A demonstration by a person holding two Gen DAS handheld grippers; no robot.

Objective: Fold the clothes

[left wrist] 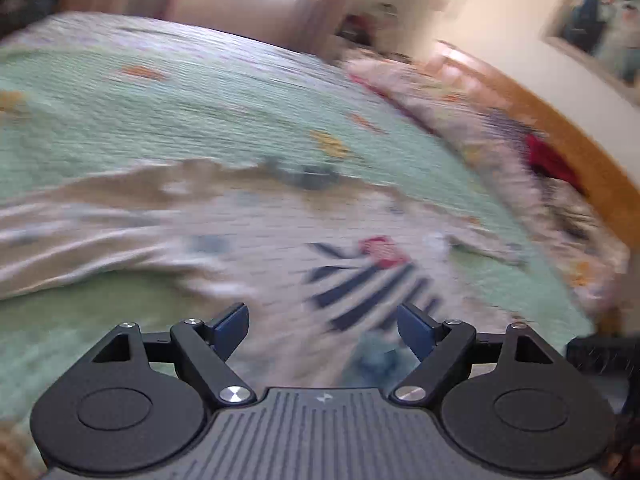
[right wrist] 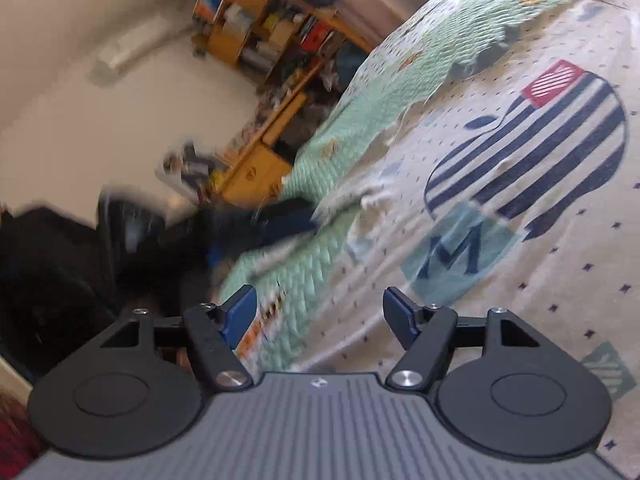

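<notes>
While both pictures are smeared and a bit fuzzy, the big things are easy to see. The shirt (left wrist: pixel 256 232) is cream with tiny dark dots, and it lies spread out flat on the bed cover (left wrist: pixel 180 116), which is soft green with small orange and yellow shapes. On the shirt is a round picture with dark blue stripes (right wrist: pixel 532 152), a small red patch (right wrist: pixel 552 82) at its 12 o'clock edge, and a pale blue square with a dark M (right wrist: pixel 456 254) at its 7 o'clock edge. In the left wrist view the left gripper (left wrist: pixel 323 330) hangs just over the near part of the shirt, at 6 o'clock in the picture, and its two blue pads (left wrist: pixel 230 330) stand far apart with nothing pinched between them. In the right wrist view the right gripper (right wrist: pixel 320 316) is over the edge of the shirt where it meets the green cover, and its blue pads (right wrist: pixel 240 314) are also spread wide and hold nothing. Far off at 2 o'clock in the left wrist view runs a wooden headboard (left wrist: pixel 560 128) with a heap of flowery bedding (left wrist: pixel 460 108) in front of it, and a framed picture (left wrist: pixel 604 20) hangs on the wall above. Up at 11 o'clock in the right wrist view stands a yellow wooden shelf (right wrist: pixel 264 20) full of small things.
</notes>
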